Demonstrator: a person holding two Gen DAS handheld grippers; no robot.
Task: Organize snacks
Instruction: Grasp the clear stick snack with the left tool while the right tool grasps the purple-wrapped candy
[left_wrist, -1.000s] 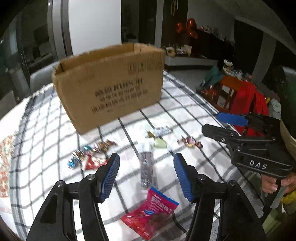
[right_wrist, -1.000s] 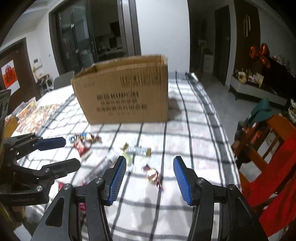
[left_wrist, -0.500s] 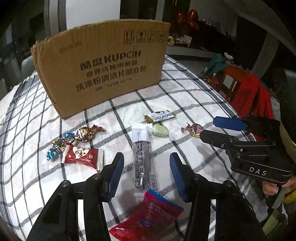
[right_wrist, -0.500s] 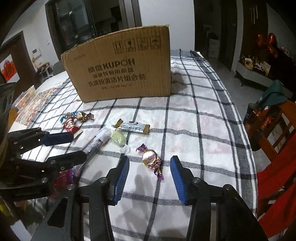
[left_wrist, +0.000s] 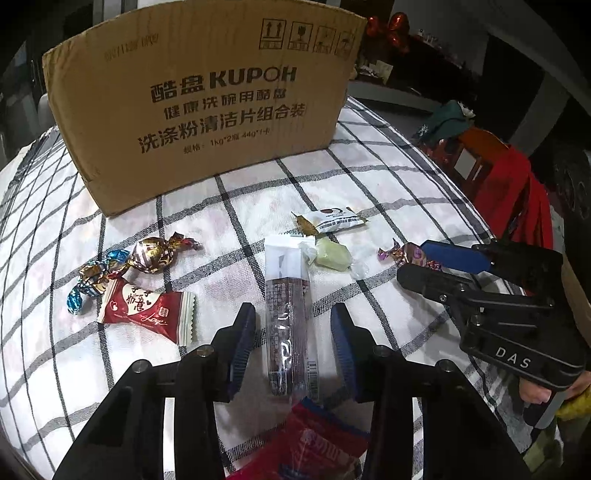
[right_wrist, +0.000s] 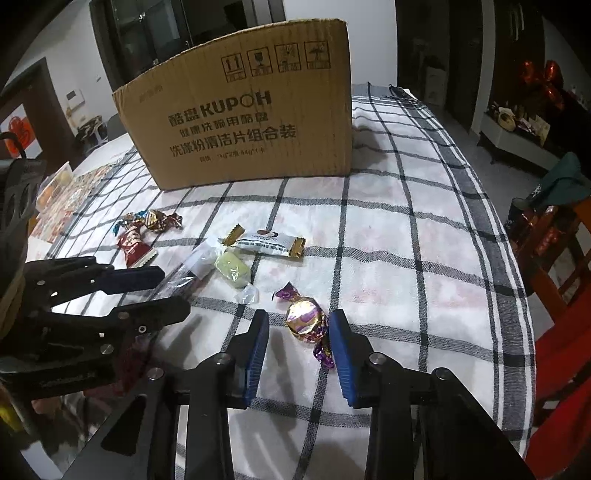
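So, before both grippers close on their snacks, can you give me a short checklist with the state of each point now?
1. Stick pack between the left gripper pads: ok. The jaws have just been closing.
2. Left pads touching the stick pack: not ok, a gap shows on both sides.
3. Foil candy between the right gripper pads: ok. These jaws have also just been closing.
4. Right grip on the candy: cannot tell; the right pad looks at its wrapper, the left one is apart.
5. Green candy clear of both grippers: ok.
6. Box open on top: cannot tell from these views.
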